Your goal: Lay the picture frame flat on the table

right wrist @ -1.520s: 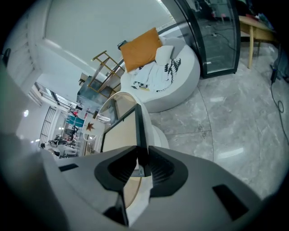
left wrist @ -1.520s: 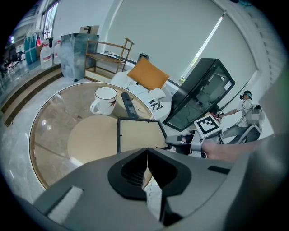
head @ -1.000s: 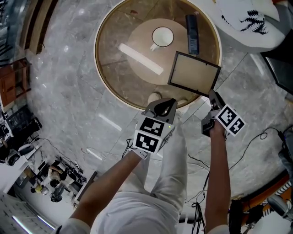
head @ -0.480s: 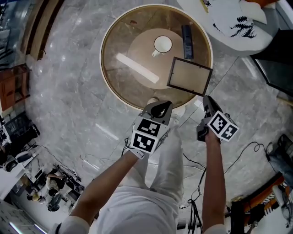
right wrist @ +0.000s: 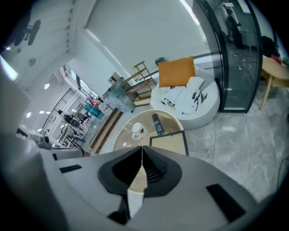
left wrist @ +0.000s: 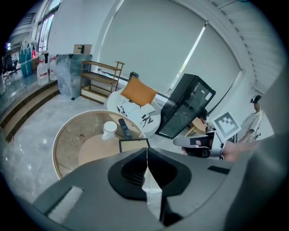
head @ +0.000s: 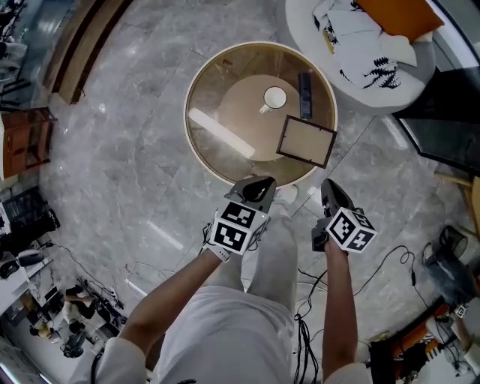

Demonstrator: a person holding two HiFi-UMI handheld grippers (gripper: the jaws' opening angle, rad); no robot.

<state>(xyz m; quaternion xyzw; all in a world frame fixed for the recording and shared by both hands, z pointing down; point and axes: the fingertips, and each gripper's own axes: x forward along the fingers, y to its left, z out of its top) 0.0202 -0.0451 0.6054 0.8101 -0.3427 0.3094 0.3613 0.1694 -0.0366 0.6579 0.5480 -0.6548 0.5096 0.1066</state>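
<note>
The dark-edged picture frame point(head: 306, 141) lies flat on the round glass table point(head: 217, 82), near its right front rim. It also shows in the left gripper view point(left wrist: 133, 145) and the right gripper view point(right wrist: 168, 143). My left gripper point(head: 259, 186) is shut and empty, just off the table's near edge. My right gripper point(head: 328, 187) hangs over the floor, clear of the frame, its jaws pressed together with nothing between them. A white mug point(head: 274, 98) and a dark remote point(head: 305, 84) lie behind the frame.
A white round seat point(head: 360, 37) with an orange cushion point(head: 397, 13) stands at the back right. A black glass cabinet point(head: 442, 120) is to the right. Cables point(head: 397, 255) run over the marble floor. Cluttered shelves point(head: 30, 225) line the left.
Both grippers have drawn back from the table toward the person, and the view has pulled away. The right gripper, earlier at the frame's near corner, is now apart from it.
</note>
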